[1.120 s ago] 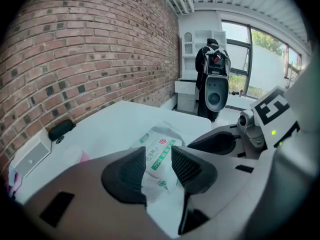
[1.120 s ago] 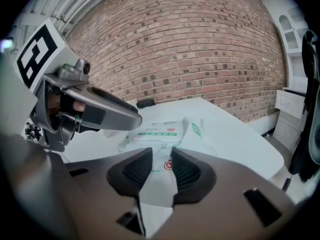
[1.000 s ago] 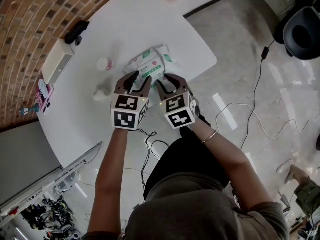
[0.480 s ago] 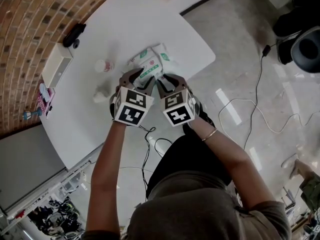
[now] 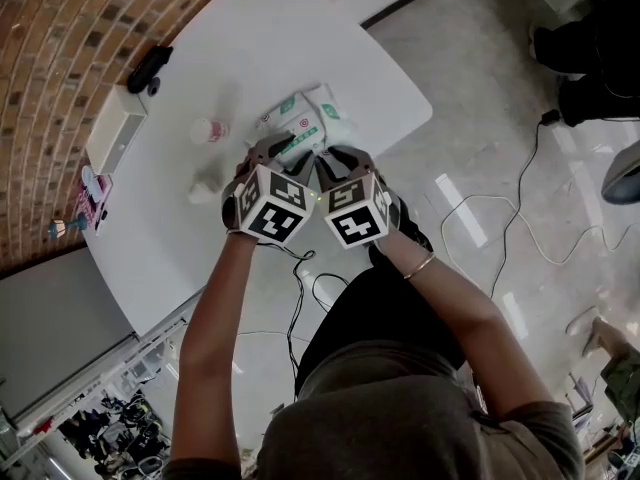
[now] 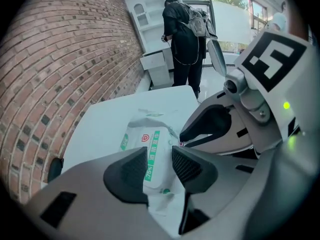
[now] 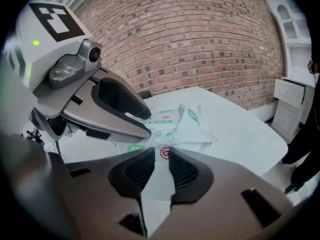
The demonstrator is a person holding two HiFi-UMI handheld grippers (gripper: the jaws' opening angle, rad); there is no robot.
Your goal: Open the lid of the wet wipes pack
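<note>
Straddling the wet wipes pack (image 5: 305, 118) edge, right gripper (image 7: 160, 158) just closing, left gripper (image 6: 159, 156) narrowly parted

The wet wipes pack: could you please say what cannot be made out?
- Lid of the wet wipes pack: too small in head view; behind left gripper pads in its view.
- Its near end: under both grippers, head view.
- Grip: right gripper jaws just closing round the pack; whether pads press, unclear.

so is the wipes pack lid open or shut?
Looks shut: the wipes pack lies flat on the table, and its green-striped top label sits flush, no flap lifted.
</note>
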